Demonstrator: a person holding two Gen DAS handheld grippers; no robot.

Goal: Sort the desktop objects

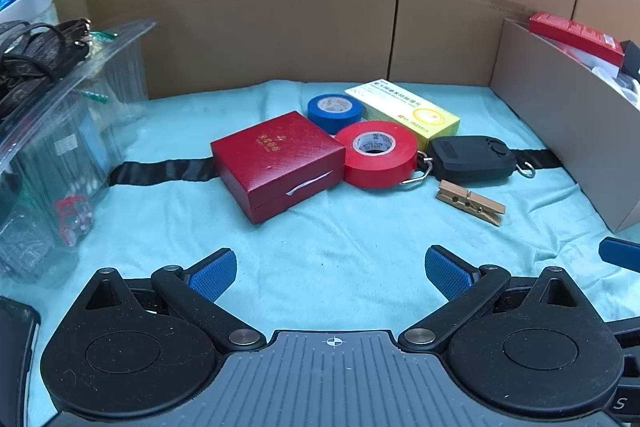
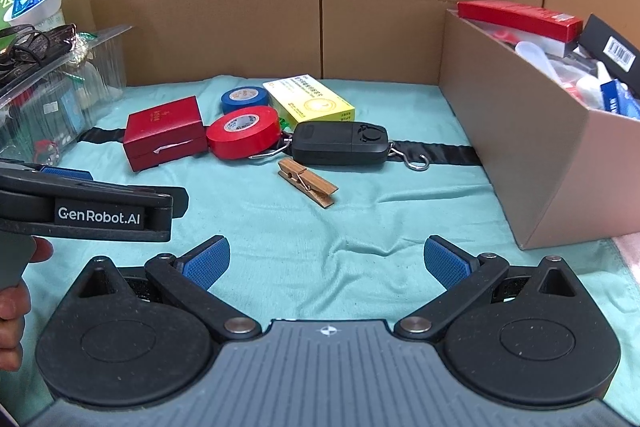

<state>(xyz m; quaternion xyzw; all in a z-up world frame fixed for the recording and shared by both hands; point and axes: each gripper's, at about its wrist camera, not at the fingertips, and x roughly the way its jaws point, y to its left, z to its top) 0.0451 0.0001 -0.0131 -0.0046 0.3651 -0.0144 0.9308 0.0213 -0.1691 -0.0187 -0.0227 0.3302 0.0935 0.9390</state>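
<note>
On the teal cloth (image 1: 320, 255) lie a red gift box (image 1: 276, 163) (image 2: 164, 131), a red tape roll (image 1: 376, 153) (image 2: 244, 131), a blue tape roll (image 1: 334, 111) (image 2: 244, 99), a yellow medicine box (image 1: 404, 111) (image 2: 312, 103), a black hanging scale (image 1: 472, 157) (image 2: 340, 143) with metal hooks, and a wooden clothespin (image 1: 472, 203) (image 2: 308, 187). My left gripper (image 1: 330, 273) is open and empty, short of the red box. My right gripper (image 2: 326, 263) is open and empty, short of the clothespin. The left gripper's body (image 2: 88, 207) shows at the left of the right wrist view.
A clear plastic bin (image 1: 52, 147) (image 2: 48, 95) with cables on top stands at the left. An open cardboard box (image 1: 568, 139) (image 2: 532, 147) full of items stands at the right. A cardboard wall (image 1: 280, 7) closes the back. A black strap (image 1: 160, 171) runs across the cloth.
</note>
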